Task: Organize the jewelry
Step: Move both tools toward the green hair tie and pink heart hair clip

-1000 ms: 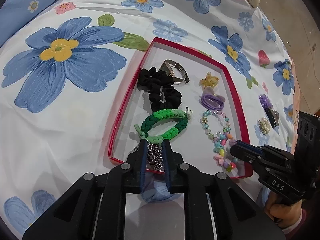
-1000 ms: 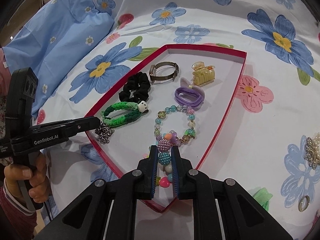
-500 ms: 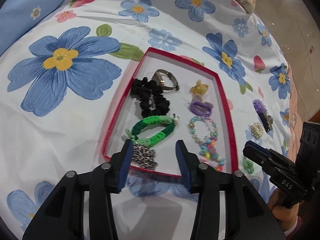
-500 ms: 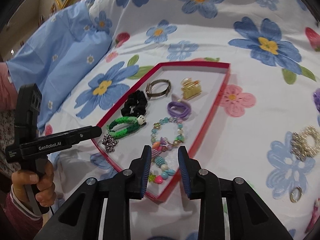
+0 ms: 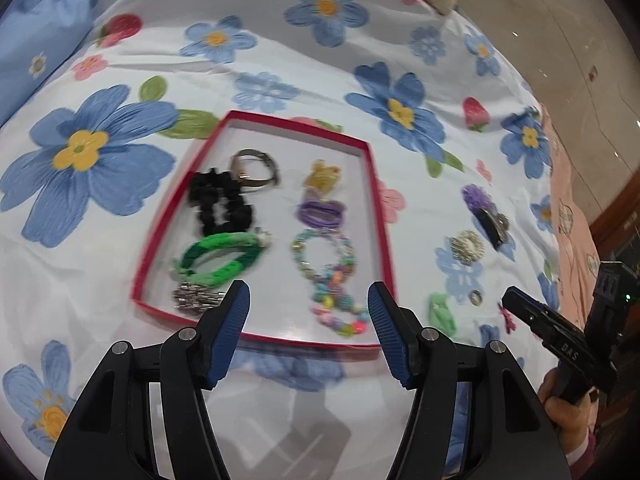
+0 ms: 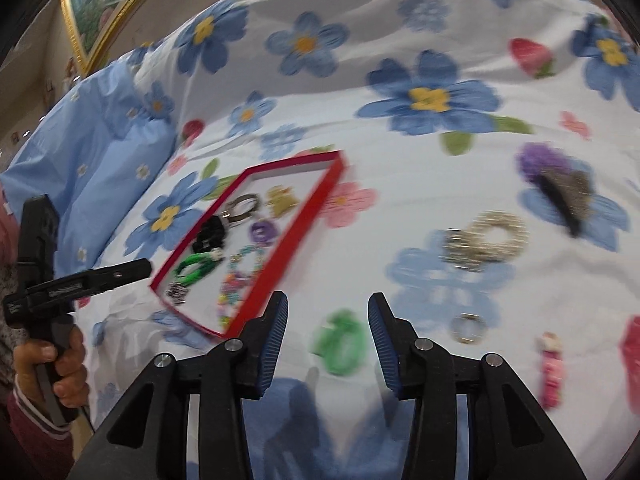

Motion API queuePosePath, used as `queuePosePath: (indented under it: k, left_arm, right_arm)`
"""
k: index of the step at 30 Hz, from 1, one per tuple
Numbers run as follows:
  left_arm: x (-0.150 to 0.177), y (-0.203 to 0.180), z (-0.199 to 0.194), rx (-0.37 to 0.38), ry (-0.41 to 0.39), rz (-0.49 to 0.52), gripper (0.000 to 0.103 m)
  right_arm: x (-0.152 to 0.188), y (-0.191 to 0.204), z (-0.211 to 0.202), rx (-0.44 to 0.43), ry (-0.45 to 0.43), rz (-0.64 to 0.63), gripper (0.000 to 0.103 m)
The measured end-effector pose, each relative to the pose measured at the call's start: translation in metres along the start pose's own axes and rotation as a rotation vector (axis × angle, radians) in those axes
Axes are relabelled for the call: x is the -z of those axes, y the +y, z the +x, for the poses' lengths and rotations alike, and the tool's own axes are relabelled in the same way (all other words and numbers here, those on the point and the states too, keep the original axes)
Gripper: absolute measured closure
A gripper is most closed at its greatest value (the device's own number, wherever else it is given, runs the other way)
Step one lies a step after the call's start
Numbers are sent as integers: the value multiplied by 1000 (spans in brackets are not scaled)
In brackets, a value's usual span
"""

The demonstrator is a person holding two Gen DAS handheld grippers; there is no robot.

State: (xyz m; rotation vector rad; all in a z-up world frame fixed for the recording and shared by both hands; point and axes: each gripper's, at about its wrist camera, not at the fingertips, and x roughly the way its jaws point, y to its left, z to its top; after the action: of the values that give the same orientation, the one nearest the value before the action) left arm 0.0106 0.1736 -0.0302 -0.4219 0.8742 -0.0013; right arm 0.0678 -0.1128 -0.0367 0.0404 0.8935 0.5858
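The left gripper [image 5: 309, 304] hangs with fingers spread wide and empty above the red tray [image 5: 376, 204], at whose 7 o'clock corner lies a silver chain [image 5: 194, 298]. The right gripper [image 6: 328, 316], also wide apart and empty, frames a green hair tie [image 6: 342, 346] on the floral bedsheet [image 6: 400, 160], with a ring [image 6: 467, 327] at its 3 o'clock.

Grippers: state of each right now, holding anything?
Left tool: open, empty, near the red tray.
Right tool: open, empty, over the green hair tie.

Under me: white bedsheet [image 5: 280, 40] with blue flowers. Blue pillow [image 6: 92, 152] at its left (my right view). Gold-framed picture [image 6: 96, 12] beyond.
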Motion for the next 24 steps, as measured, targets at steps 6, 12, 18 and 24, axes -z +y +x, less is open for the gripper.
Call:
queuePosePath:
  k: [6,12,18,24]
  left_arm:
    - [4,-33,1,38,17,57,42]
    - [8,-67,6,70,41,117,40]
    - [15,-99,18,94,74,164,39]
    - [24,-124,35,108,117,208,39]
  right_arm:
    - [10,-42,-31,71,-29,72,59]
    - [21,-72,-52,112,-49,134,59]
    - [32,-93,-65,152,-51,166,59]
    - [41,-105,-63,166,-28,186,58]
